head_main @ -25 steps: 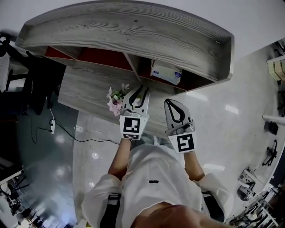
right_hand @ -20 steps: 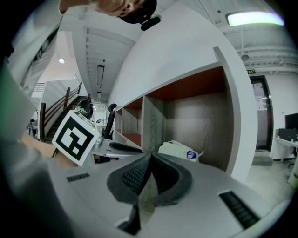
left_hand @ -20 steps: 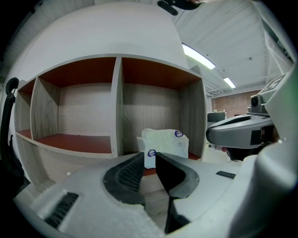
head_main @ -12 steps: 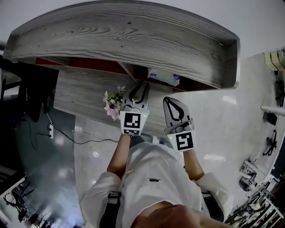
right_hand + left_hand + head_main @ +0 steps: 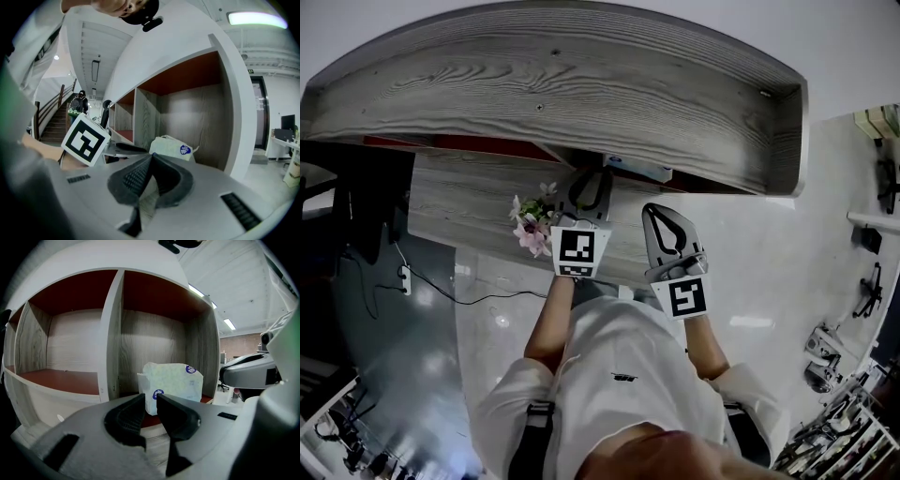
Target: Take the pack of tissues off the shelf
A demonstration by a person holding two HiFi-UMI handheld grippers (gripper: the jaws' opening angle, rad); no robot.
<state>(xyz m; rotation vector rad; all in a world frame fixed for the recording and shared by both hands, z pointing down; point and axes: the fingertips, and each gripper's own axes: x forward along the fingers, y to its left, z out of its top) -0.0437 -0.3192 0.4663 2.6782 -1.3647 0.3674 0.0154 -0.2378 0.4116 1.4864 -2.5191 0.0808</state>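
Observation:
The pack of tissues (image 5: 173, 385) is pale with blue round labels and stands in the right compartment of the grey wooden shelf (image 5: 581, 84). From the head view only a sliver of the tissue pack (image 5: 639, 170) shows under the shelf top. My left gripper (image 5: 150, 399) points straight at the pack from a short way in front, its jaws a narrow gap apart with nothing between them. My right gripper (image 5: 152, 155) hangs back to the right, jaws closed tip to tip and empty, with the tissue pack (image 5: 173, 147) beyond it. Both the left gripper (image 5: 591, 180) and the right gripper (image 5: 664, 214) are over the desk.
A small bunch of pink and white flowers (image 5: 530, 223) stands on the grey desk (image 5: 459, 202) just left of my left gripper. An upright divider (image 5: 111, 343) splits the shelf; the left compartment (image 5: 61, 357) holds nothing. The shelf's right wall (image 5: 236, 108) rises beside the pack.
The left gripper has moved forward toward the shelf opening. The head view has shifted so the shelf top hides more of the tissue pack. The right gripper has barely moved.

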